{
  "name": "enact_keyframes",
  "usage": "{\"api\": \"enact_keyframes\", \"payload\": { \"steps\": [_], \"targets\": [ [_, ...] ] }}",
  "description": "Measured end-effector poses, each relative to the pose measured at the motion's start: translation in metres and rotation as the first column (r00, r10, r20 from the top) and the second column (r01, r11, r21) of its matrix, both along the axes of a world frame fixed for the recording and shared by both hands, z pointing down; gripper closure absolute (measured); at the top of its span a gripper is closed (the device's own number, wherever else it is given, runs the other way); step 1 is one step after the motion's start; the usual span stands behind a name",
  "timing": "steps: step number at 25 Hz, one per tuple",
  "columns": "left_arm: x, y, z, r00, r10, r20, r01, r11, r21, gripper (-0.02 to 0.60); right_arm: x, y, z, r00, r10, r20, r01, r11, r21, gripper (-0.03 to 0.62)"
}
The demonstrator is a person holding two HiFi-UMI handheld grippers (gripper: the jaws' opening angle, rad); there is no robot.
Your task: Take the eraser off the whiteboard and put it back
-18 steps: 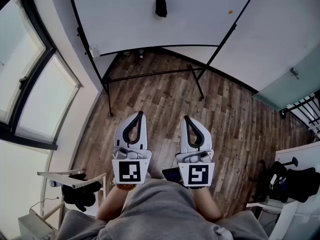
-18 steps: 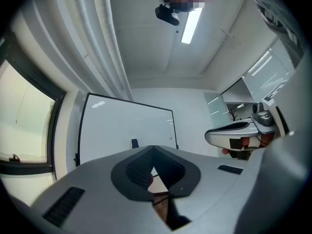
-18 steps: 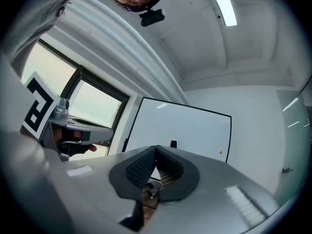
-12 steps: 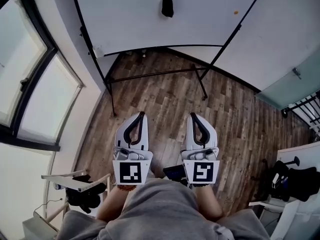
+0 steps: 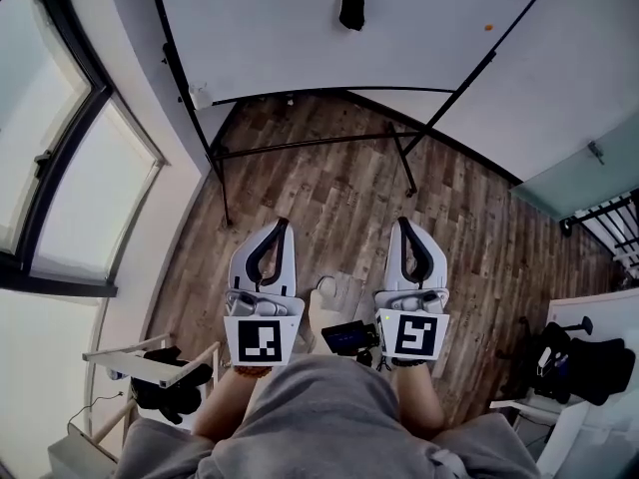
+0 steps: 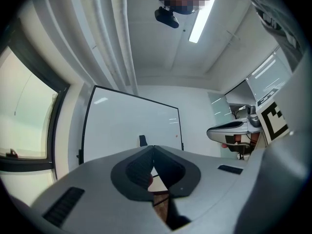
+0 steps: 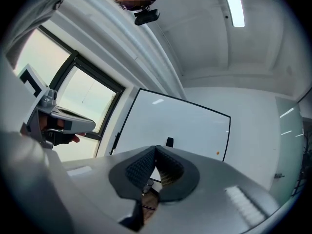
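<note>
Both claws clenched and empty; the eraser is on the whiteboard at the top of the frame.

The left claw (image 5: 279, 226) and right claw (image 5: 404, 224) sit side by side in the lower middle of the head view, held level in front of the person's body. Each has its jaws pressed tip to tip with nothing between them, which looks like a carrying posture for the approach rather than a grip. Beyond them is wooden floor (image 5: 329, 198), then the black stand (image 5: 300, 148) of the whiteboard (image 5: 260, 38). The eraser (image 5: 350, 10), a small dark block, clings to the board's face at top centre, well apart from both claws. A small orange dot (image 5: 488, 27) sits to its right. A claw would probably have to open before it could take the eraser.
</note>
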State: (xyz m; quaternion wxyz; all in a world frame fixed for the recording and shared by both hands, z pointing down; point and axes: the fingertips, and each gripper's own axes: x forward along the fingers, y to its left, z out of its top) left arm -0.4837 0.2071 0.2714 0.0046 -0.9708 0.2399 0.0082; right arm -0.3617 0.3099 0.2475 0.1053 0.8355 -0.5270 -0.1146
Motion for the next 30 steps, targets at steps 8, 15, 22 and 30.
{"api": "enact_keyframes", "payload": {
  "steps": [8,15,22,30],
  "targets": [
    [0.026,-0.031,0.004,0.999,-0.036,0.016,0.036,0.999,0.007,0.572,0.038,-0.036,0.002,1.0,-0.009,0.016,0.009,1.0,0.017,0.582],
    [0.079,-0.059,0.012,0.998,-0.053,0.046,0.053,0.999,-0.001,0.572,0.089,-0.072,0.005,0.998,-0.044,0.035,0.042,0.998,0.043,0.582],
    [0.168,-0.075,0.007,0.997,-0.057,0.048,0.057,0.998,0.004,0.572,0.164,-0.097,0.006,0.995,-0.083,0.056,0.081,0.996,0.037,0.582],
    [0.252,-0.095,0.01,0.993,-0.096,0.065,0.095,0.995,0.01,0.572,0.245,-0.125,0.008,0.988,-0.139,0.074,0.136,0.99,0.045,0.582]
  ]
}}
